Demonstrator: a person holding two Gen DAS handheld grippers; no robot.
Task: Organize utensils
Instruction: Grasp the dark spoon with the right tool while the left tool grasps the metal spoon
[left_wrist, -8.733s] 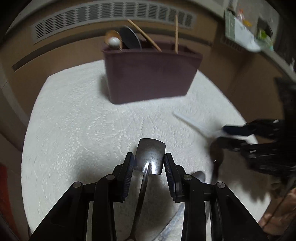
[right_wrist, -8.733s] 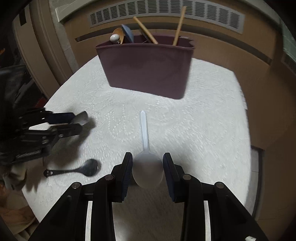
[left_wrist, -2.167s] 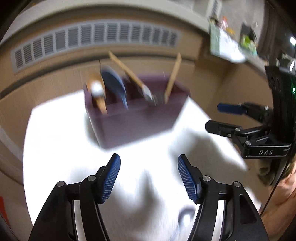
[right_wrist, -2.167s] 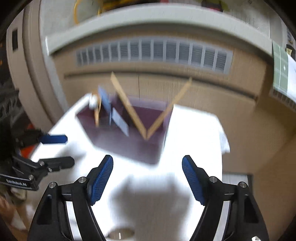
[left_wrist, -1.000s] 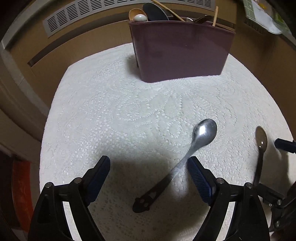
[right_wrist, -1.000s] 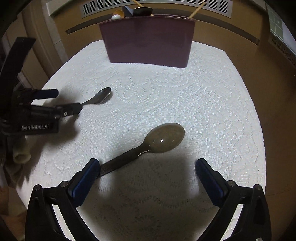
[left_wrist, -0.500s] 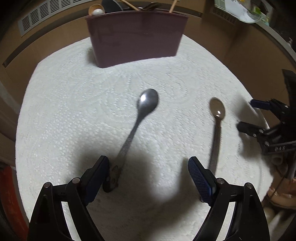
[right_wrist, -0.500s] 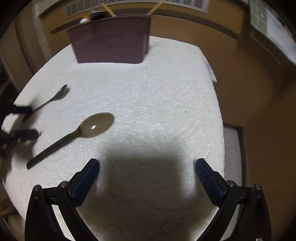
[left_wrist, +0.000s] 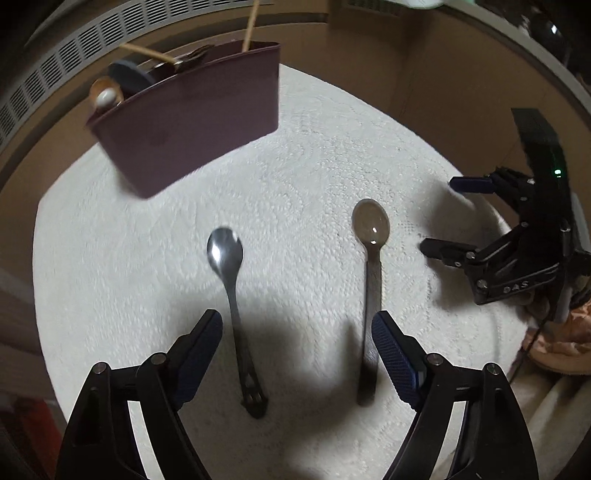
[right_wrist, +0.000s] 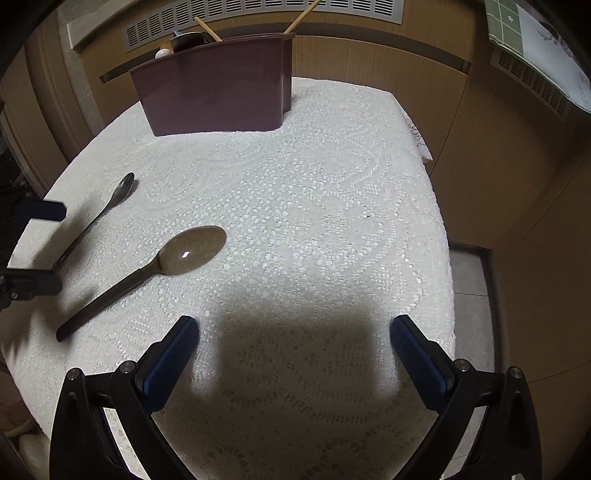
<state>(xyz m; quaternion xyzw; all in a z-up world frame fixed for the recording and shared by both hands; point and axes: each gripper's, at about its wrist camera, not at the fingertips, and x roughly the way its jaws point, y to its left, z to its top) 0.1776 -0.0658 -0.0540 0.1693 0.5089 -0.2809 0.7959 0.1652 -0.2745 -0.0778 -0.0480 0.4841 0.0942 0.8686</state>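
While both wide-open tools hold nothing, the right tool reads "DAS" beside two spoons.

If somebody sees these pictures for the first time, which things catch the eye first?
Two spoons lying side by side on the white lace cloth: a steel spoon and a brown spoon. Behind them stands the maroon utensil holder, already filled.

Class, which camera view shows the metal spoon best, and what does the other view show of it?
The left wrist view: the metal spoon lies whole between the open left gripper fingers. The right wrist view shows it small at the left edge, handle end hidden behind the other gripper.
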